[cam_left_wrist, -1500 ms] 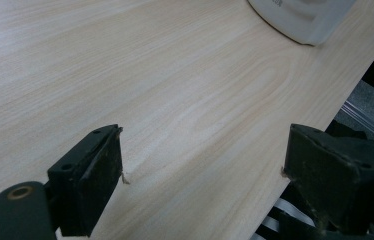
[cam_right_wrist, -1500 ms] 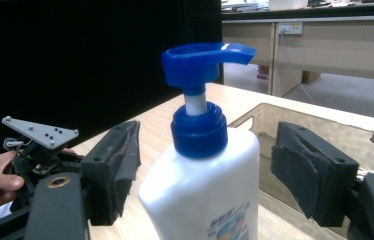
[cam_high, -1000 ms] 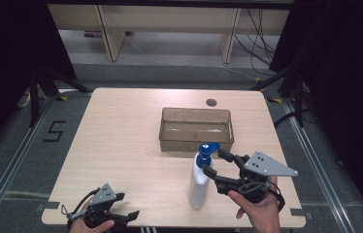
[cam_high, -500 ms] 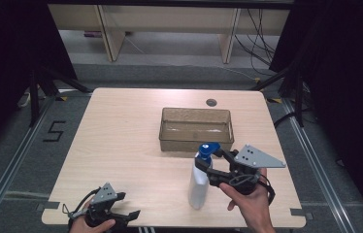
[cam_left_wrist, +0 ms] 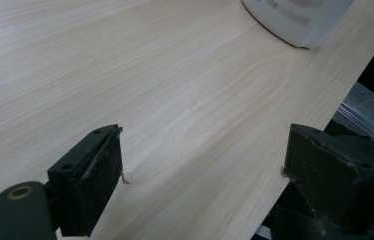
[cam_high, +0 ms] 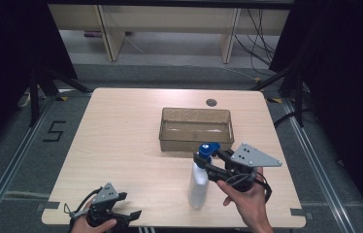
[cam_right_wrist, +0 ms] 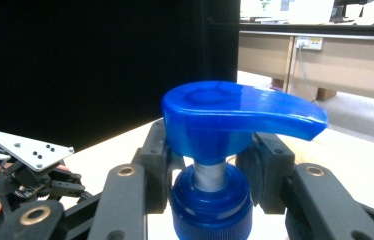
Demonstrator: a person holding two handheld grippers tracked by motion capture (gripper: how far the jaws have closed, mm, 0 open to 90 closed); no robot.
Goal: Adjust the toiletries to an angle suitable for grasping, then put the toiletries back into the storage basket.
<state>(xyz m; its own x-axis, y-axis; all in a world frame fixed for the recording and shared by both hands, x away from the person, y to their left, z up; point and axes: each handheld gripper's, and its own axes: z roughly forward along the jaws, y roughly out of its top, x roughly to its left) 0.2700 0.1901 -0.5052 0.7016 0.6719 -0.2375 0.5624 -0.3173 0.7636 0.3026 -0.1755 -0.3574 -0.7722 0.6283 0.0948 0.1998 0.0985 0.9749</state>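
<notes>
Blue plastic is sitting right between the right gripper's (cam_high: 203, 160) black fingers (cam_right_wrist: 162, 150): the pump head (cam_right_wrist: 235, 117) of a white bottle (cam_high: 199, 182), with its spout pointing off to the right in the right gripper view. The fingers are closing in on the blue collar (cam_right_wrist: 210, 200) just under the head, one on each side and pressing against or very nearly against it, so I am reading this as a grip on the neck of the bottle, though actual contact is hard to confirm. The bottle itself is standing upright on the wooden table (cam_high: 121, 141), directly below those fingers, with a clear plastic tub (cam_high: 195, 127) lying beyond them, farther from the person.

The left gripper (cam_high: 121, 216) is resting low at the near edge of the table, its fingers (cam_left_wrist: 92, 175) spread wide with nothing between them; the base of the bottle is showing well ahead of them in the left gripper view.

As for handling, the bottle is looking like rigid plastic, smooth and probably a little slippery on its body, and its weight is depending on how full it is, which I cannot tell. The ribbed collar is the sensible place to hold: it is narrow and stiff, and the head above is acting as a stop against sliding. Squeezing the pump stem itself is risking a press or a tilt.
</notes>
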